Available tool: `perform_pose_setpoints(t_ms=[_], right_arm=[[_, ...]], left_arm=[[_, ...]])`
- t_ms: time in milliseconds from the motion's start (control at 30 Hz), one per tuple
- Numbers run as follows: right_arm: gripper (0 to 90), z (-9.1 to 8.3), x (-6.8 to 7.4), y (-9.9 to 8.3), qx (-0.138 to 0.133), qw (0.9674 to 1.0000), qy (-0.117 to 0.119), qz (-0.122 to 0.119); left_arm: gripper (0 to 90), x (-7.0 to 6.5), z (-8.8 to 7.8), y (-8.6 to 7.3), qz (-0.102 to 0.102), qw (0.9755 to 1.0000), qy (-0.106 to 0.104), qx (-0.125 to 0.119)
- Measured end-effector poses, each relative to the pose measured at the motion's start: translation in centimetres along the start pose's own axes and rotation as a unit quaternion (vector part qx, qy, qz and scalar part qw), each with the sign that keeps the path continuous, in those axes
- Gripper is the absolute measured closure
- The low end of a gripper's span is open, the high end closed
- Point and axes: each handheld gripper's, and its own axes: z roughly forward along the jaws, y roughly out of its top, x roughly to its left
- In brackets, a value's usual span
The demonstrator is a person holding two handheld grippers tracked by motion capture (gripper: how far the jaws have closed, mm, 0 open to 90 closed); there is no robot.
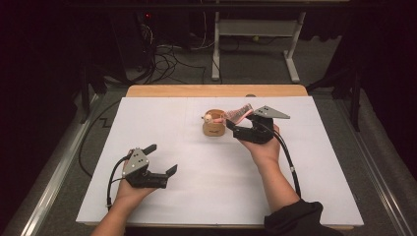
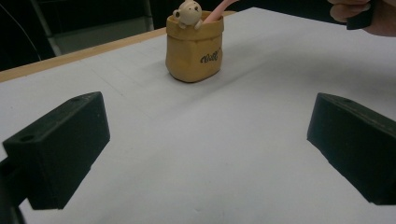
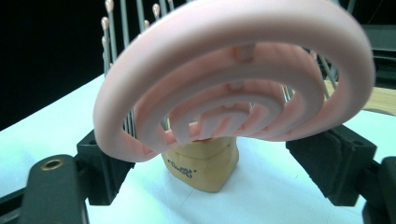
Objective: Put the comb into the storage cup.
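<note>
A tan bag-shaped holder [image 1: 214, 129] with a small bear figure [image 2: 187, 13] on its rim stands right of the white board's middle. A pink hairbrush [image 1: 239, 114] leans out of it to the right. Its lower end [image 2: 216, 10] sits inside the holder [image 2: 194, 53]. My right gripper [image 1: 239, 120] is shut on the brush's head. In the right gripper view the ribbed oval back of the brush [image 3: 233, 79] is clamped between both jaws, metal pins behind it, the holder [image 3: 203, 163] below. My left gripper [image 1: 162, 158] rests at the lower left, open, nothing between its jaws [image 2: 205, 149].
The white board [image 1: 196, 196] covers a wooden table whose far edge [image 1: 216, 90] shows. Behind the table are a white desk frame [image 1: 255, 29] and floor cables [image 1: 167, 59]. The right hand [image 2: 369, 16] appears at the top right of the left gripper view.
</note>
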Motion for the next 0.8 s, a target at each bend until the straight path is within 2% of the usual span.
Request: perform_pose_setpoints(t_ms=[800], right_arm=[[16.4,-0.10,-0.14,-0.37,0.010,0.9999,-0.010,0.001]], left_arm=[[0.0,0.03,0.03,-0.05,0.002,1.0000,0.001,0.003]])
